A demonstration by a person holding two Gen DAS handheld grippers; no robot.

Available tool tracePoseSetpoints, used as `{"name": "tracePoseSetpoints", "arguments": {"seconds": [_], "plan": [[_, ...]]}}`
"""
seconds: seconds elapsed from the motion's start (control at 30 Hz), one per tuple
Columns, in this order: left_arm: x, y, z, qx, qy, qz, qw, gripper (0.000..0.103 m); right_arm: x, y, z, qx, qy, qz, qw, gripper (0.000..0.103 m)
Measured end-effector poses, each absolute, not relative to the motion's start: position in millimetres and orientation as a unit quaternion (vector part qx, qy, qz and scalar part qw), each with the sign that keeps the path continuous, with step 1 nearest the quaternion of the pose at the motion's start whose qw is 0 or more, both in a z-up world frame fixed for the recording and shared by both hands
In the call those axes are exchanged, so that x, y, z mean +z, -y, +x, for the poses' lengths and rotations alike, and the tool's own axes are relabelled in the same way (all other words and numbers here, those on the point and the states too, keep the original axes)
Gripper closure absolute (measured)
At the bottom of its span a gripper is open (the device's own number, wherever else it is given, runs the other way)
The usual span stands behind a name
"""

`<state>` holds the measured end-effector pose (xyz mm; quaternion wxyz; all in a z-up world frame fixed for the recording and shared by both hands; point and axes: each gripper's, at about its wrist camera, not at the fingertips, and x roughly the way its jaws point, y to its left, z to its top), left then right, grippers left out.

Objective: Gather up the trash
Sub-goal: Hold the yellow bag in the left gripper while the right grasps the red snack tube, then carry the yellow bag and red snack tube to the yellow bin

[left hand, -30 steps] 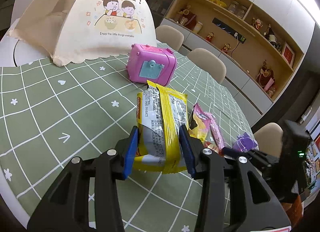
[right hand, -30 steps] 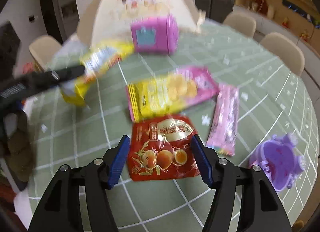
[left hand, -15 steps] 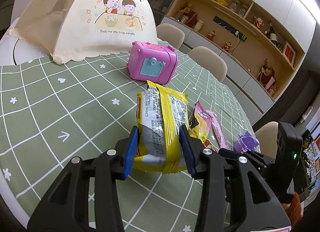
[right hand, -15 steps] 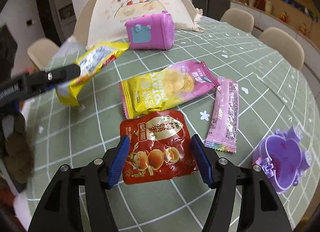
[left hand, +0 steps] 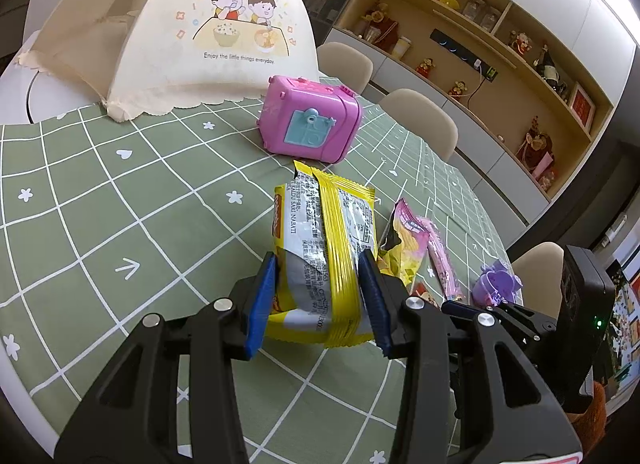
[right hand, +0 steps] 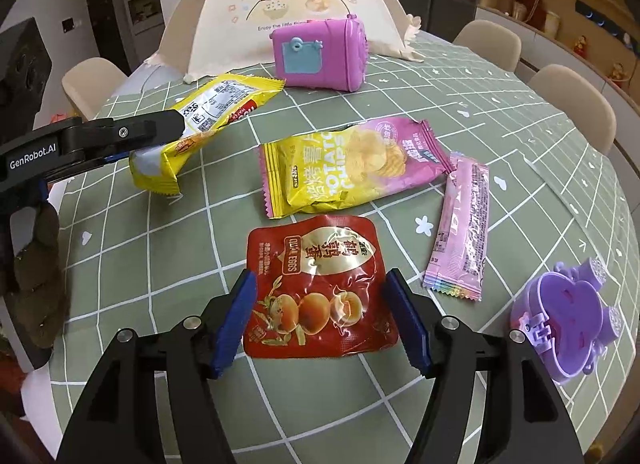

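My left gripper is shut on a yellow wafer wrapper and holds it just above the table; it also shows in the right wrist view. My right gripper is open, its blue pads on either side of a red quail-egg pouch lying flat on the table. A yellow and pink potato chips bag lies beyond the pouch. A pink stick wrapper lies to its right. A pink toy bin lies on its side at the back.
A purple lid lies at the right near the table's edge. A cream mesh food cover stands at the back. The green checked tablecloth covers a round table. Chairs stand around it.
My right gripper has come lower and closer over the red pouch, and its view has steadied. My left gripper still holds the yellow wrapper, nearly unmoved.
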<state>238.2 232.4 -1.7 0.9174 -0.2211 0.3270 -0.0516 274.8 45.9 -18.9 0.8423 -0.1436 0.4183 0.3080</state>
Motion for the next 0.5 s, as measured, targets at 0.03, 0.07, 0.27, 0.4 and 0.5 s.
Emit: {"name": "tracePoseSetpoints", "arguments": {"seconds": [0.03, 0.07, 0.27, 0.4, 0.5], "plan": [[-1.4, -232.5, 238.0, -0.052, -0.326, -0.221, 0.917, 0.064, -18.4, -46.6, 272.6, 0.310, -0.415, -0.146, 0.843, 0.051], [-1.4, -232.5, 237.9, -0.052, -0.326, -0.222, 0.917, 0.064, -17.1, -47.4, 269.4, 0.308, -0.410, -0.152, 0.845, 0.065], [0.6, -233.8, 234.5, -0.048, -0.318, -0.226, 0.919, 0.064, 1.0, -41.8, 251.4, 0.305, -0.386, -0.154, 0.857, 0.084], [10.5, -226.6, 226.3, -0.048, -0.309, -0.214, 0.925, 0.064, 21.0, -25.1, 240.3, 0.294, -0.362, -0.146, 0.872, 0.085], [19.2, -212.2, 220.0, -0.059, -0.305, -0.204, 0.928, 0.064, 33.3, -9.0, 233.6, 0.284, -0.347, -0.139, 0.883, 0.085]]}}
